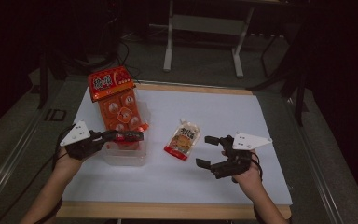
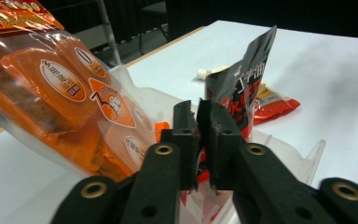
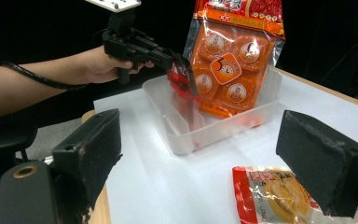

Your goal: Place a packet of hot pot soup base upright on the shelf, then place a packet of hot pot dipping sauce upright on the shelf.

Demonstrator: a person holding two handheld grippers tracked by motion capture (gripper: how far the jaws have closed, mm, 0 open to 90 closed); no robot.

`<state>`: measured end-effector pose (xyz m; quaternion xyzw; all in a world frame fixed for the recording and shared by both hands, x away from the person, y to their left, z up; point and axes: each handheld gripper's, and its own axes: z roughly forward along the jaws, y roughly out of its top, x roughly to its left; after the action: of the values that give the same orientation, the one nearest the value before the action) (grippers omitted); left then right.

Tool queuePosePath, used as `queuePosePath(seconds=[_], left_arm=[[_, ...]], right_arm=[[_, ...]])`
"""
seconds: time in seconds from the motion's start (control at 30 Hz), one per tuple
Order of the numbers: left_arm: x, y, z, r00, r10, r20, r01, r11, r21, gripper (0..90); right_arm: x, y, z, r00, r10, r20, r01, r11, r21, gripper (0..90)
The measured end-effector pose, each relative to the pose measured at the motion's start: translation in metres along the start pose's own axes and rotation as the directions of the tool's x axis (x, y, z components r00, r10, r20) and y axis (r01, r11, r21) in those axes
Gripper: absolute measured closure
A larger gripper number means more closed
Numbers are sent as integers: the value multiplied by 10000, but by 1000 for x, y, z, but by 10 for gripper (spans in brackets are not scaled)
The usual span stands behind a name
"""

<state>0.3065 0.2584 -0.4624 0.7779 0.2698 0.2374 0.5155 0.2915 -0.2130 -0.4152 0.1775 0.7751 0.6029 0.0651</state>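
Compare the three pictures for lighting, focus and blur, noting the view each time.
High view: white table brightly lit, surroundings dark, slightly soft. Left gripper view: left gripper and dark packet fairly sharp, orange bag soft, glossy. Right gripper view: own jaws blurred, clear bin and pouch sharper.

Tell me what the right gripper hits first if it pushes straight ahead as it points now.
Probably the yellow-and-red sauce pouch, lying low between the open right gripper's jaws; it might pass over it, depth is unclear.
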Motion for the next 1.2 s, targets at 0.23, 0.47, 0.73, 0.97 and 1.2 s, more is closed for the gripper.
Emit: queuePosePath(seconds=[0.23,0.47,0.73,0.97,1.2], left_arm=[[-5,15,-9,9977,-683,28,683,9960,-584,599],[-13,29,-9,9894,-1259,726,1319,9877,-841,231],[-31,39,0,9901,-1076,900,1139,9912,-677,42],[-45,47,3,9888,-902,1188,1011,9909,-892,22],[-65,49,6,9819,-792,1718,969,9905,-975,22]], right_arm=[[-1,0,-2,10000,41,35,-41,10000,-21,138],[-1,1,-3,10000,8,62,-8,10000,-45,138],[-3,2,-3,9996,-203,207,204,9998,-32,146],[-6,3,-1,9973,-440,591,427,9988,230,144],[-17,7,-1,9952,-286,939,255,9991,346,135]])
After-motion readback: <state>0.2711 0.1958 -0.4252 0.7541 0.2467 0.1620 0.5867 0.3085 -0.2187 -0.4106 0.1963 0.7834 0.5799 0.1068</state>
